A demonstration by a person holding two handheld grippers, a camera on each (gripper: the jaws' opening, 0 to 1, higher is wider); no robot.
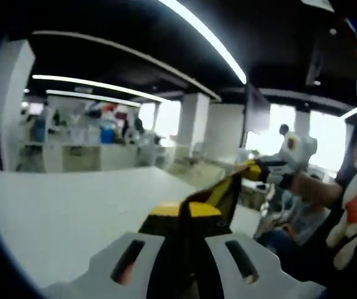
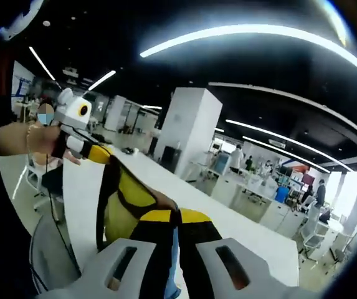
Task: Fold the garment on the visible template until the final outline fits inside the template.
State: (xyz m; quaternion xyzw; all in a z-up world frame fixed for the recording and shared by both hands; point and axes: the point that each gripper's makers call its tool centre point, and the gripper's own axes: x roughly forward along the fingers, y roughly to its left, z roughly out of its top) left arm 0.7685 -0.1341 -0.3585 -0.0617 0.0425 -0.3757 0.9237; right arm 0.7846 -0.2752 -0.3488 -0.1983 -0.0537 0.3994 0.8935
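Table [image 1: 53, 212]: white, long, its far edge running toward desks and white pillars [image 2: 187, 128]; wide bare surface lies open beyond the cloth. Office background, ceiling light strips [image 1: 203, 37], people standing far off.

Garment [image 2: 125, 205]: black and yellow, lifted off the table and stretched in the air between the two tools; template cannot be made out.

Left gripper [image 1: 184, 249]: raised above the table, jaws pressed together on a black-and-yellow edge of the garment.

Right gripper [image 2: 177, 249]: held up level, jaws clamped on the other black-and-yellow edge. In the left gripper view it appears at the right, held in a hand [image 1: 303, 184] with the forearm extended.
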